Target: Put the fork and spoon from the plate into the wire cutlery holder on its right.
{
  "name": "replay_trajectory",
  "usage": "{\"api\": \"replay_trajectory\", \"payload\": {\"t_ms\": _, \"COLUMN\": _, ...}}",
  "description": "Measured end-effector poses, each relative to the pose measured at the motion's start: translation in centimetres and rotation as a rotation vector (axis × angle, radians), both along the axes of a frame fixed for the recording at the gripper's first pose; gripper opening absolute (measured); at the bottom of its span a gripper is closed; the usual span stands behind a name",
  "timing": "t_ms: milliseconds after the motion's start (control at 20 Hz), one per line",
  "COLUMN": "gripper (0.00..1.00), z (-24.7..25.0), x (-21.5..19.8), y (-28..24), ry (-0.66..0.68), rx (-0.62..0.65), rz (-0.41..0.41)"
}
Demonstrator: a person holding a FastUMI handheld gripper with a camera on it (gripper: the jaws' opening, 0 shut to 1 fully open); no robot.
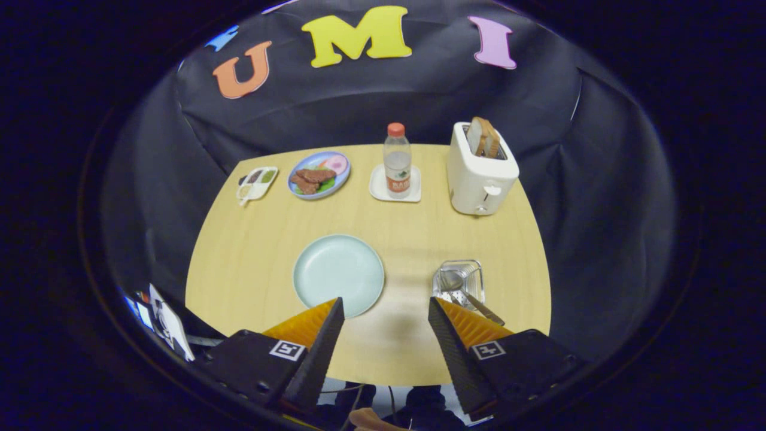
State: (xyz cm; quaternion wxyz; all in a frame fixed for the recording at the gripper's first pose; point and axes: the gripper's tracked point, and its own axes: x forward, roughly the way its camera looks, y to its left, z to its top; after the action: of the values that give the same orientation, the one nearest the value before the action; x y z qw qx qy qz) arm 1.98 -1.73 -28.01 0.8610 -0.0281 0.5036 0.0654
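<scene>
Gripper (386, 305) held above the near edge of the table (251, 263), fingers spread wide, nothing between them but bare tabletop. Left fingertip overlapped the near rim of the plate (338, 274) in view; contact could not be judged. Plate lay just ahead and left of the fingers, bare inside. Wire cutlery holder (459, 281) stood just ahead of the right finger, right of the plate, apart from it. Spoon (453, 280) seen inside the holder, bowl up. One handle (483, 309) leaned out over the holder's near rim toward the right fingertip; fork or spoon handle, could not tell. Fork itself not made out with certainty through the wire.

Open strip of tabletop ran straight ahead between plate and holder. Holder sat near the table's right edge, little margin on that side. Wide bare wood left of the plate up to the left edge.

Beyond the fingers, along the far edge: small divided sauce tray (257, 182) farthest left, then blue plate of food (319, 174), then bottle (397, 160) upright on a white coaster (395, 190), then white toaster (482, 173) with toast (485, 137) sticking up, beyond the holder. All well apart from plate and holder. Black cloth wall closed in behind and on both sides.
</scene>
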Motion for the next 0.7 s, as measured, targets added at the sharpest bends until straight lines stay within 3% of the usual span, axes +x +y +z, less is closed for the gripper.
{"api": "replay_trajectory", "payload": {"t_ms": 250, "gripper": 0.98, "z": 4.5, "x": -0.1, "y": 2.2, "ry": -0.232, "rx": -0.027, "rz": 0.007}}
{"api": "replay_trajectory", "payload": {"t_ms": 550, "gripper": 0.98, "z": 13.5, "x": -1.0, "y": 4.9, "ry": -0.586, "rx": 0.048, "rz": 0.003}}
{"api": "replay_trajectory", "payload": {"t_ms": 700, "gripper": 0.98, "z": 18.3, "x": -2.6, "y": 4.9, "ry": -0.773, "rx": 0.008, "rz": 0.008}}
